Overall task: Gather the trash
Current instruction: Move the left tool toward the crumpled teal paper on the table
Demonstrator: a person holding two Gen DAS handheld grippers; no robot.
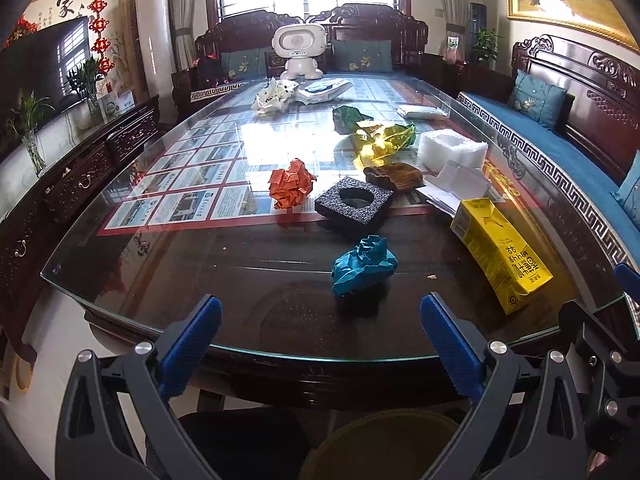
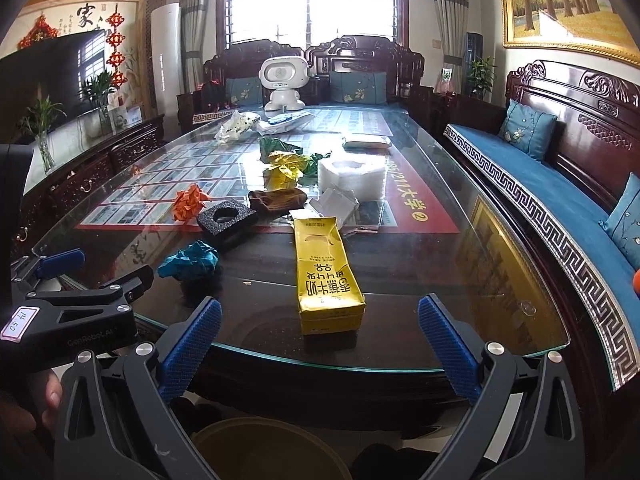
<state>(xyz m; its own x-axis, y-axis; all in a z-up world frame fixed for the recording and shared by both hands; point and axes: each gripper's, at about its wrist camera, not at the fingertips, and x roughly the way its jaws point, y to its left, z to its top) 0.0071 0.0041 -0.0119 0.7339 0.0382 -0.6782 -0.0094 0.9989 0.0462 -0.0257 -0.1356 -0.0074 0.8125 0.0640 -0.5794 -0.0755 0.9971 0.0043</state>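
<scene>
Both grippers, left (image 1: 320,320) and right (image 2: 320,320), hang spread and empty off the tabletop's (image 1: 160,280) near edge. We judge the teal paper wad (image 1: 364,266) and yellow carton (image 2: 326,276), lying closest, first for collection.

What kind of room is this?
Most likely a home living room: carved wooden sofas with blue cushions surround a glass-topped table, with a television on a cabinet and a framed painting.

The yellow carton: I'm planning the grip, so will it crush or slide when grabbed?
The yellow carton looks dented, so probably empty, light and crushable. Lying flat on the glass table, it may slide if nudged, but won't roll.
</scene>
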